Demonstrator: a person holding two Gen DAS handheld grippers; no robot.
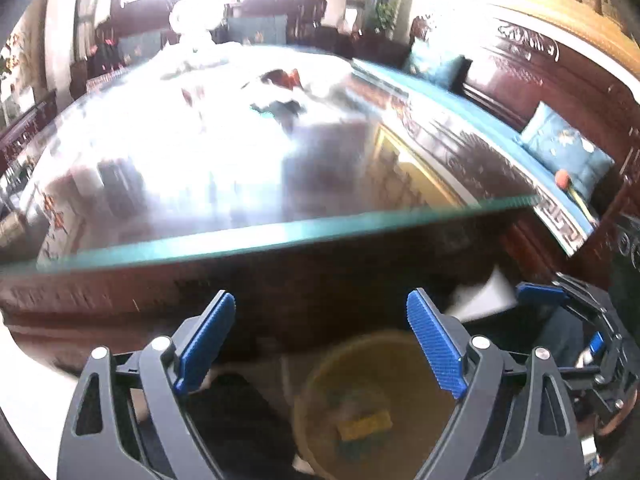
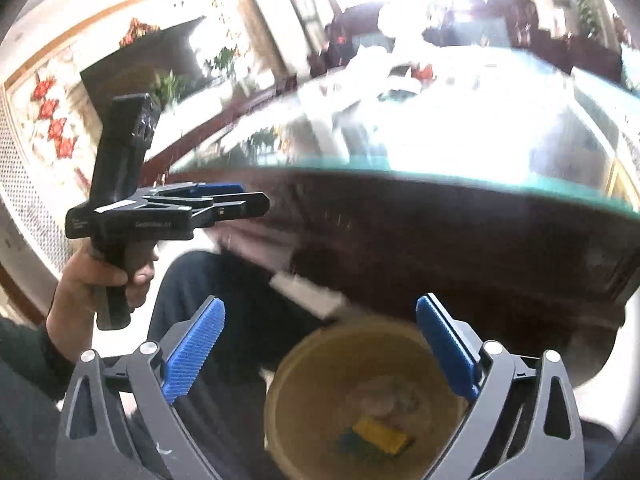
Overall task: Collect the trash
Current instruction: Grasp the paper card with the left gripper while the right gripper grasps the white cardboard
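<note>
A round yellow bin (image 1: 372, 404) stands on the floor below the table edge, with a yellow wrapper (image 1: 364, 424) and other scraps inside. It also shows in the right wrist view (image 2: 360, 396) with the wrapper (image 2: 380, 434). My left gripper (image 1: 320, 336) is open and empty above the bin; it shows from the side in the right wrist view (image 2: 236, 200). My right gripper (image 2: 320, 344) is open and empty above the bin. A white piece of paper (image 2: 308, 290) is in the air just above the bin rim, blurred; it also shows in the left wrist view (image 1: 480, 298). More litter (image 1: 280, 92) lies far back on the table.
A dark wooden table with a glass top (image 1: 240, 236) fills the view ahead, under strong glare. A carved wooden sofa with blue cushions (image 1: 560, 148) runs along the right. A person's legs in dark trousers (image 2: 240, 300) are beside the bin.
</note>
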